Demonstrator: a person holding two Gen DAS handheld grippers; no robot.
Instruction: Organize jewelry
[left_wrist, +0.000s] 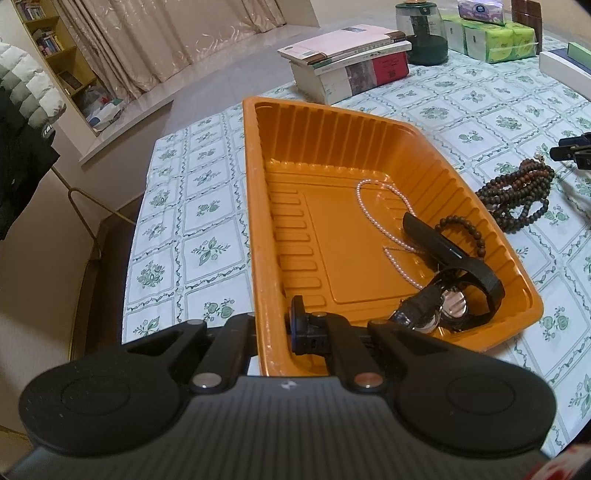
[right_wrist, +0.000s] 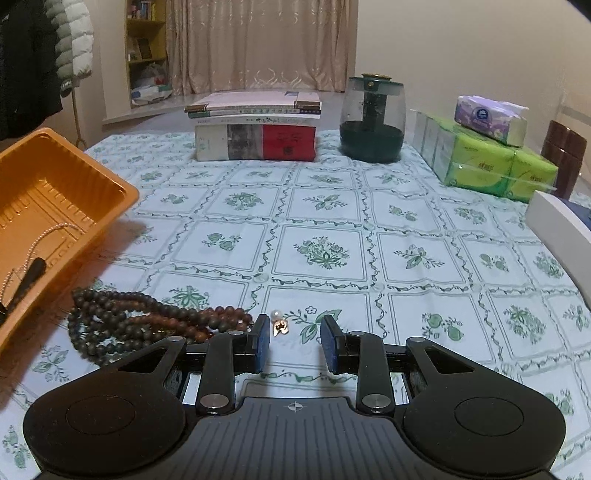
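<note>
An orange plastic tray (left_wrist: 258, 206) lies on the floral tablecloth; it also shows at the left of the right wrist view (right_wrist: 110, 199). Inside it lie a pearl necklace (left_wrist: 376, 221), a small dark bead bracelet (left_wrist: 465, 229) and a black watch (left_wrist: 454, 291). My left gripper (left_wrist: 271, 325) is shut on the tray's near left wall. A long dark bead necklace (right_wrist: 147, 325) lies on the cloth right of the tray (left_wrist: 517, 195). A small pearl earring (right_wrist: 279, 325) lies just ahead of my right gripper (right_wrist: 295, 341), which is open and empty.
A stack of books (right_wrist: 255, 129), a dark green glass jar (right_wrist: 373, 118), green tissue packs (right_wrist: 491, 162) with a purple pack on top and a brown wooden object (right_wrist: 563, 162) stand at the table's far side. A white box (right_wrist: 561, 229) lies at the right.
</note>
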